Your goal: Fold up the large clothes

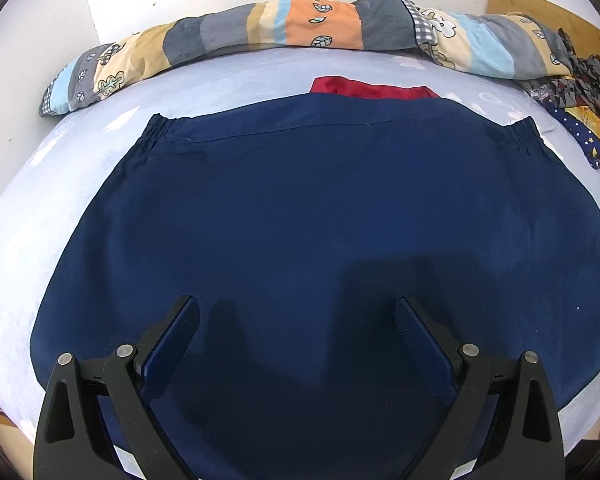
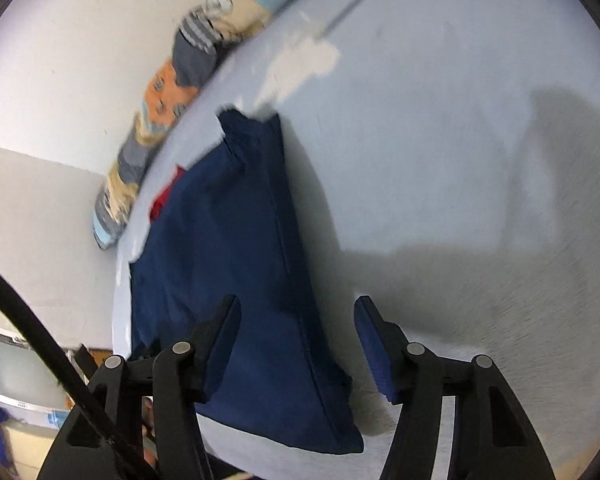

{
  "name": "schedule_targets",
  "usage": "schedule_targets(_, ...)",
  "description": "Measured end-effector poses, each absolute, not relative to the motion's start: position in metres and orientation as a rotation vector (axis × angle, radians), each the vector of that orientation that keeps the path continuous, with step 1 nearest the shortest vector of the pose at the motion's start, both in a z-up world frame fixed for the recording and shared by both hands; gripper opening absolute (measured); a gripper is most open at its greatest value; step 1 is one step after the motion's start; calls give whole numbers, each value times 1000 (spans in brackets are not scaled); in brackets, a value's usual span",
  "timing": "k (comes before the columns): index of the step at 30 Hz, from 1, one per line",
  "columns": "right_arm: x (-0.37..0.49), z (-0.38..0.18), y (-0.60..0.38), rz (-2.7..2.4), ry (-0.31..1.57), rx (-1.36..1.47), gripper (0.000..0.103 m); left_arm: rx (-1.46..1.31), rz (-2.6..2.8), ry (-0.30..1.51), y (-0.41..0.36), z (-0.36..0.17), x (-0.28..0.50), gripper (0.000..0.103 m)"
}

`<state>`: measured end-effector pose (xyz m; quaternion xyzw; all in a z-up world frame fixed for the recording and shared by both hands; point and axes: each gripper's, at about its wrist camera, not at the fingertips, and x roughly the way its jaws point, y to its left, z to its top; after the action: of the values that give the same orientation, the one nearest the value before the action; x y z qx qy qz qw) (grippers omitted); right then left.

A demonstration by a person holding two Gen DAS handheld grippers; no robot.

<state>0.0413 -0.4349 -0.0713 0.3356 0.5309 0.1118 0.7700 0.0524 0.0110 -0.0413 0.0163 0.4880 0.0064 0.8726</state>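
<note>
Navy garment flat; red cloth beyond

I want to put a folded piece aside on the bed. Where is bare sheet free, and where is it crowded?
Bare sheet lies wide open beside the navy garment, on its long seam side. A narrower strip runs between its waistband and the rolled quilt; a red cloth sits there. The corner with the patterned clothes pile is crowded.
</note>
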Motion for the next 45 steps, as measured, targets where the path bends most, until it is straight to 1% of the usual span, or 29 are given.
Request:
schedule_targets(4,47,-88,-423,281,1210,723,63,36,10,1018,12,-42,52,98)
schedule_targets(9,65,-94,-401,318,1241,672,64,25,15,1025,11,-44,55,98)
schedule_targets(13,86,-94,-375,367,1252,603,65,21,16,1026,11,-45,57,98)
schedule_targets(16,96,-92,-357,402,1256,484,64,19,17,1028,12,-46,58,98)
schedule_targets(17,95,-91,-357,405,1245,478,52,17,19,1030,12,-47,59,98)
schedule_targets(18,94,-89,-357,410,1235,467,32,14,21,1030,12,-47,59,98)
schedule_targets(20,89,-79,-355,415,1209,474,19,15,27,1028,11,-46,61,98)
schedule_targets(22,83,-65,-344,388,1179,432,16,15,44,1018,10,-44,63,98)
schedule_targets(25,70,-37,-327,330,1111,428,15,17,58,988,6,-37,65,98)
schedule_targets(31,53,0,-316,350,1012,529,15,28,65,948,-5,-26,82,98)
schedule_targets(34,50,11,-309,373,983,580,15,140,111,1031,-20,-50,99,98)
schedule_targets(35,49,13,-307,388,977,592,15,175,125,1034,-25,-58,101,98)
schedule_targets(38,47,19,-293,415,960,603,15,214,152,998,-31,-54,99,97)
schedule_targets(42,47,24,-290,431,951,613,15,157,282,892,-4,-31,89,95)
schedule_targets(43,47,25,-289,439,953,613,15,162,296,903,1,-33,91,95)
schedule_targets(45,46,25,-287,444,952,624,15,226,253,1026,1,-64,104,96)
